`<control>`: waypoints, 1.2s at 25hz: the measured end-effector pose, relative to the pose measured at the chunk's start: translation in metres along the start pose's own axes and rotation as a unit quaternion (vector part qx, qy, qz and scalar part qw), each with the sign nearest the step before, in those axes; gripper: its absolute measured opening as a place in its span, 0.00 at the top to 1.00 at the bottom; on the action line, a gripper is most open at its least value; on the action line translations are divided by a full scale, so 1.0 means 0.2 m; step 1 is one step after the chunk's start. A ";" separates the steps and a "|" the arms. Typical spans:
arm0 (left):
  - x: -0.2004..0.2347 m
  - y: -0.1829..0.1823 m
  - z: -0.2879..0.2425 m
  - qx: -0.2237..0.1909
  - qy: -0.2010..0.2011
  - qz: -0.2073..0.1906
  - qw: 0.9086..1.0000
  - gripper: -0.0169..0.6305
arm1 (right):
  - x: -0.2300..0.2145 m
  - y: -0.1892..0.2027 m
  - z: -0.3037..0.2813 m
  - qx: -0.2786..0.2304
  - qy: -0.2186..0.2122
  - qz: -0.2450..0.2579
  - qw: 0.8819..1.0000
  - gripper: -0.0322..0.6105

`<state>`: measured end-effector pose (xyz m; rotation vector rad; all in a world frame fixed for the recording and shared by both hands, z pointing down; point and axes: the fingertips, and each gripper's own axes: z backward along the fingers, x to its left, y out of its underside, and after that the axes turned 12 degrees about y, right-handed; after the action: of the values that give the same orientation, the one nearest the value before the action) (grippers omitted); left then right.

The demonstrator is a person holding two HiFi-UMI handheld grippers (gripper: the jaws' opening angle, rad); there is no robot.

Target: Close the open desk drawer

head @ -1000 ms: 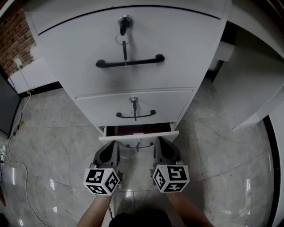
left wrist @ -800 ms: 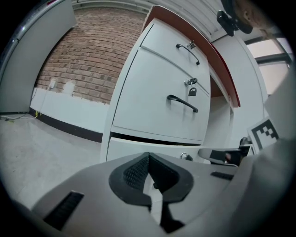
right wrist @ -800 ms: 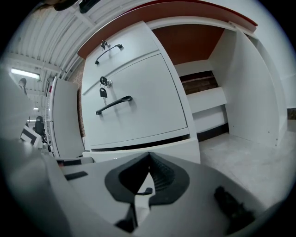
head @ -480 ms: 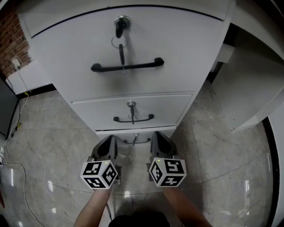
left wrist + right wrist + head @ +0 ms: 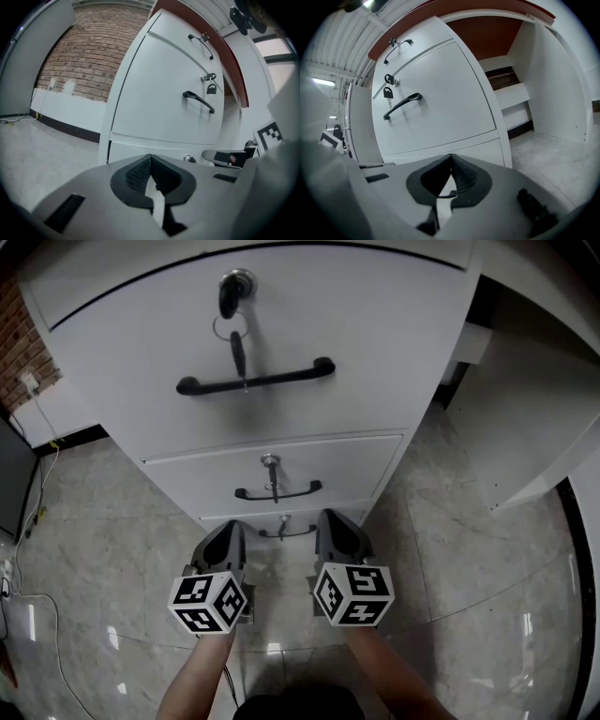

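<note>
The white drawer cabinet (image 5: 375, 352) has three drawers. Its bottom drawer (image 5: 281, 519) sits flush with the cabinet front, and its small black handle (image 5: 287, 532) shows between my two grippers. My left gripper (image 5: 228, 532) is just left of that handle with its tip at the drawer front, jaws shut and empty. My right gripper (image 5: 330, 519) is just right of the handle, likewise shut and empty. In the left gripper view the bottom drawer front (image 5: 133, 151) lies right beyond the left gripper (image 5: 150, 157). The right gripper (image 5: 451, 157) is equally close to the bottom drawer front (image 5: 480, 150).
A key (image 5: 238, 351) hangs from the top drawer's lock above a long black handle (image 5: 255, 379). The middle drawer has its own handle (image 5: 277, 491). A white desk panel (image 5: 534, 418) stands to the right. Cables (image 5: 33, 512) run over the glossy tiled floor (image 5: 112, 549) at left.
The bottom drawer stood partly open with its dark red inside showing; it has slid in flush. Both grippers moved forward with it toward the cabinet.
</note>
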<state>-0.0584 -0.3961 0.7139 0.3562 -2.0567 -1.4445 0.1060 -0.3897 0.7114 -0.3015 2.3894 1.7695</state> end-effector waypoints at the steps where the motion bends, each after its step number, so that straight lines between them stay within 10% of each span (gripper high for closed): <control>1: 0.00 0.00 0.00 0.000 -0.001 -0.001 1.000 0.96 | 0.00 0.00 0.00 -0.001 0.000 0.003 1.000 0.93; 30: -0.33 0.31 0.19 0.037 0.069 -0.041 0.996 0.96 | -0.03 0.18 0.37 -0.004 -0.038 -0.018 0.999 0.93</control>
<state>-0.0225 -0.3089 0.7416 0.5603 -2.0070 -1.3533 0.1028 -0.3083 0.7256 -0.2726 2.3111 1.7418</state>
